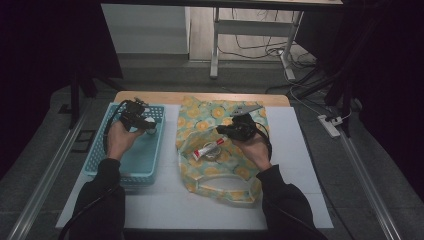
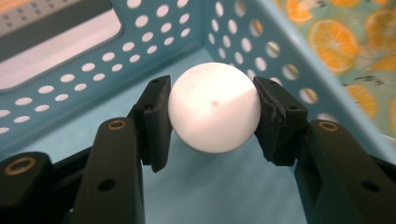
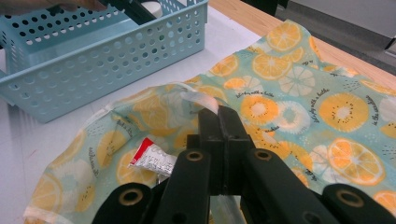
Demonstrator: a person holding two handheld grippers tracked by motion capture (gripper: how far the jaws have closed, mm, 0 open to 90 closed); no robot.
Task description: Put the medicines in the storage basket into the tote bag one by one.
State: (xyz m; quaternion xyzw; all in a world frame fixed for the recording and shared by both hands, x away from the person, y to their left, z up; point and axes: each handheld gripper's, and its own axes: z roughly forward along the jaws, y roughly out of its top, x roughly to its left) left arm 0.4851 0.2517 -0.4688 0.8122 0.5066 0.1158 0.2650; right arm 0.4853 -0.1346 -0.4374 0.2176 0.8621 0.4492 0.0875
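While the left gripper [image 2: 212,116] sits inside the blue basket [image 1: 112,160], its jaws are pressed on either side of a white ball [image 2: 214,107], one pad on each flank, with the basket's floor just below. Seen from above, that gripper [image 1: 148,125] is toward the far end of the basket, close to the wall that faces the orange-print bag [image 1: 222,112]. The bag lies on the white table mat [image 1: 300,165] just beside the basket, on the person's right of it. The right gripper [image 3: 219,114] has its jaws fully closed on the clear rim strip of the bag's mouth, holding it lifted. Inside the opening lies a red-and-white tube [image 3: 152,161], on the basket side of that gripper.

My worry is the ball. It is smooth and round, and the pads meet it only at two small patches, so a tilt of the wrist or a quick lift could let it squirt out and roll along the basket floor, or off the table once it clears the basket wall. That perforated wall is near the jaws too; a low sideways move toward the bag could clip it and knock the ball loose. The bag's mouth depends on a pinch of thin film, and if that slips, the opening would sag over the tube and leave nowhere to drop the ball.
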